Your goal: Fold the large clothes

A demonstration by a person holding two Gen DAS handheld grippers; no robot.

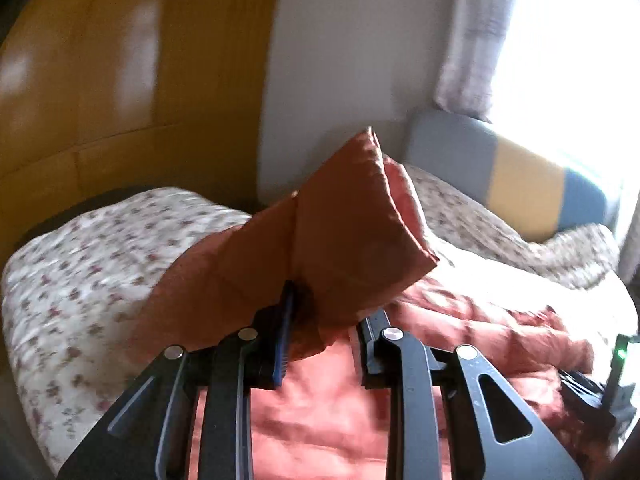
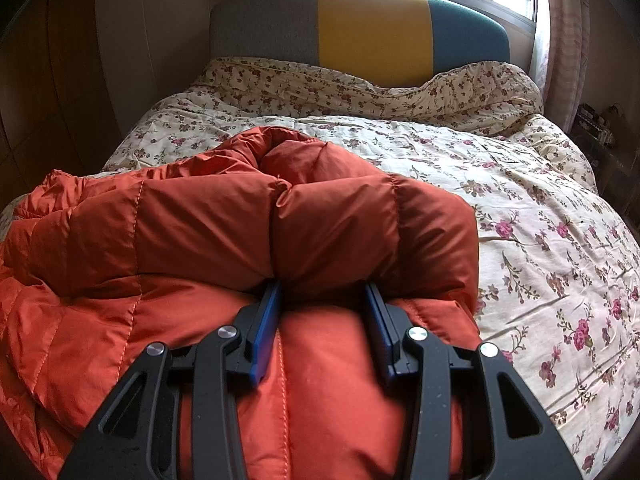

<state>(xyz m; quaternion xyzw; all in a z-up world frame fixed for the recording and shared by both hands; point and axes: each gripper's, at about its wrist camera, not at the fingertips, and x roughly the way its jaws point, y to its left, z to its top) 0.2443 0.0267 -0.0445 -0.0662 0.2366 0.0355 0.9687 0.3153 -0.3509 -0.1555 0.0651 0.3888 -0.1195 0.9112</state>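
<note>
Right wrist view: bed (image 2: 540,208) fills the frame, floral quilt on top, headboard (image 2: 372,32) in grey, yellow and teal at the far end under a window. Orange down jacket (image 2: 200,220) lies bunched over the near-left part of the bed, nearest the foot edge, spilling toward the left edge. It is puffy and quilted; one thick roll is doubled back toward the camera.

Right tongs (image 2: 323,300) sit with their blades apart, straddling a fat bulge of jacket. Fabric fills the gap and touches both pads, but the blades are wide, so no firm pinch can be claimed.

Left wrist view, motion-blurred: left tongs (image 1: 326,304) carry a jacket panel (image 1: 340,224) raised off the bed, tip pointing up toward the wall. Fabric drapes over the blades and hides the tips; whether they are clamped on it cannot be told, though the lifted panel suggests a hold.

Step in hand, as judged: mid-fold, one flap or sleeve being carried across the body.

Next move calls for:
- laying the raised panel flat over the torso, toward the bed's centre
- right tongs pinning or gripping the bulk so it doesn't slide
- pressing air out; down springs back.
</note>
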